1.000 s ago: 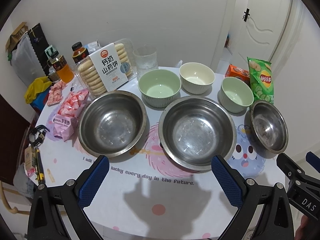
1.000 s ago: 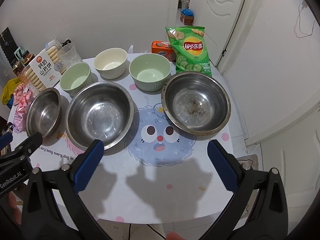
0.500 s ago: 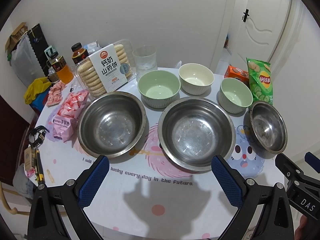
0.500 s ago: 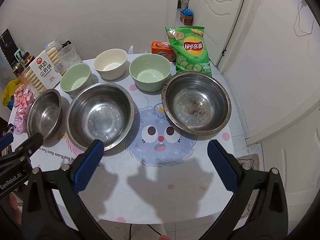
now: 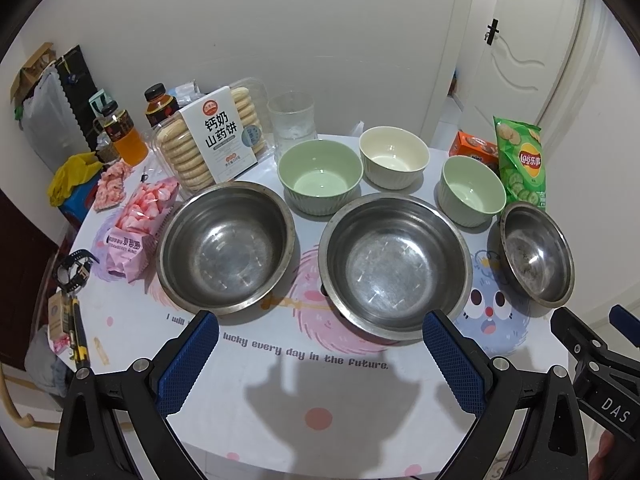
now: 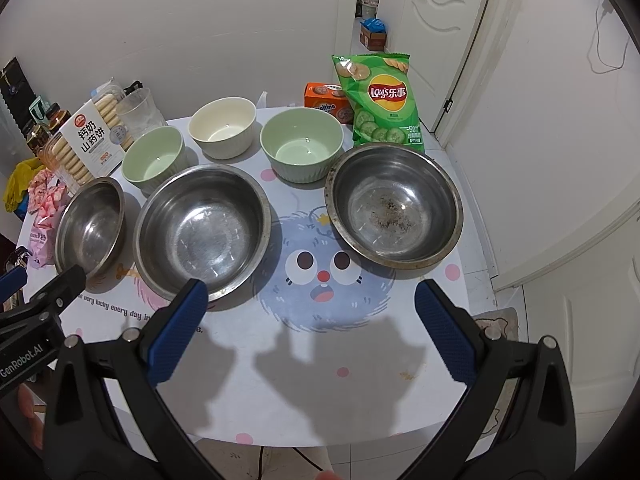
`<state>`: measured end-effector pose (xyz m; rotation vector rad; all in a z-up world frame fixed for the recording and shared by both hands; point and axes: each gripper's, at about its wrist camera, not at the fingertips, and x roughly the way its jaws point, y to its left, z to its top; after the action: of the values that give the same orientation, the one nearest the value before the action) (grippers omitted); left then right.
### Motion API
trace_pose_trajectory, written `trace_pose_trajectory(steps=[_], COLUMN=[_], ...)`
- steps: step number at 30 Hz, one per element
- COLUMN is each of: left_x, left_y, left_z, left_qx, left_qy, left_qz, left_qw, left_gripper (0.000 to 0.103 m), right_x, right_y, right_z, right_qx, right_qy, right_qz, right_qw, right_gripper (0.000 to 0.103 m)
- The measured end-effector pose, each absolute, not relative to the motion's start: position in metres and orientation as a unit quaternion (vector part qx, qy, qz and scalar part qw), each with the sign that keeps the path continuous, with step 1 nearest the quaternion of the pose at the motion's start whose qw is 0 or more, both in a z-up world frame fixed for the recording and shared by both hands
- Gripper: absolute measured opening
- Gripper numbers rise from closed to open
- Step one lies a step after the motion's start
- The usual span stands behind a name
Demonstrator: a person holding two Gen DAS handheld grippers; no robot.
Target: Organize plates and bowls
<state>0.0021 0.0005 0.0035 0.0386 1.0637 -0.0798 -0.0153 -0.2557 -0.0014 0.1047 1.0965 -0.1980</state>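
Observation:
Three steel bowls stand in a row on the table: left bowl, middle bowl, which also shows in the right wrist view, and right bowl. Behind them stand a green bowl, a cream bowl and a second green bowl. My left gripper is open and empty above the table's near edge, in front of the left and middle steel bowls. My right gripper is open and empty, in front of the middle and right steel bowls.
A biscuit pack, a glass, bottles and pink snack bags crowd the back left. A green chips bag and orange box stand at the back right. The printed table cover lies near me.
Both grippers have drifted very slightly; the view is almost unchanged. No bowl has moved.

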Motion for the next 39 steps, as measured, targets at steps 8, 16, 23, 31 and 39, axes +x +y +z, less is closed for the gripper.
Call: trace_pose_trajectory(steps=[8, 16, 23, 31, 39], left_x=[0.002, 0.000, -0.001, 0.005, 0.013], left_y=[0.002, 0.004, 0.004, 0.015, 0.040], left_z=[0.004, 0.005, 0.005, -0.002, -0.010], left_qx=[0.018, 0.017, 0.016, 0.005, -0.002], left_qy=[0.507, 0.508, 0.509, 0.524, 0.522], left_qz=[-0.038, -0.040, -0.040, -0.030, -0.019], left_qw=[0.861, 0.860, 0.860, 0.851, 0.853], left_gripper=[0.103, 0.103, 0.103, 0.103, 0.103], right_x=[-0.016, -0.017, -0.018, -0.015, 0.003], right_y=[-0.256, -0.254, -0.252, -0.246, -0.223], right_z=[-0.001, 0.000, 0.001, -0.001, -0.007], right_qx=[0.049, 0.049, 0.048, 0.052, 0.059], right_qy=[0.520, 0.520, 0.519, 0.525, 0.523], right_qz=[-0.093, -0.094, -0.094, -0.095, -0.068], right_qw=[0.848, 0.848, 0.848, 0.844, 0.848], right_gripper=[0.103, 0.103, 0.103, 0.103, 0.103])
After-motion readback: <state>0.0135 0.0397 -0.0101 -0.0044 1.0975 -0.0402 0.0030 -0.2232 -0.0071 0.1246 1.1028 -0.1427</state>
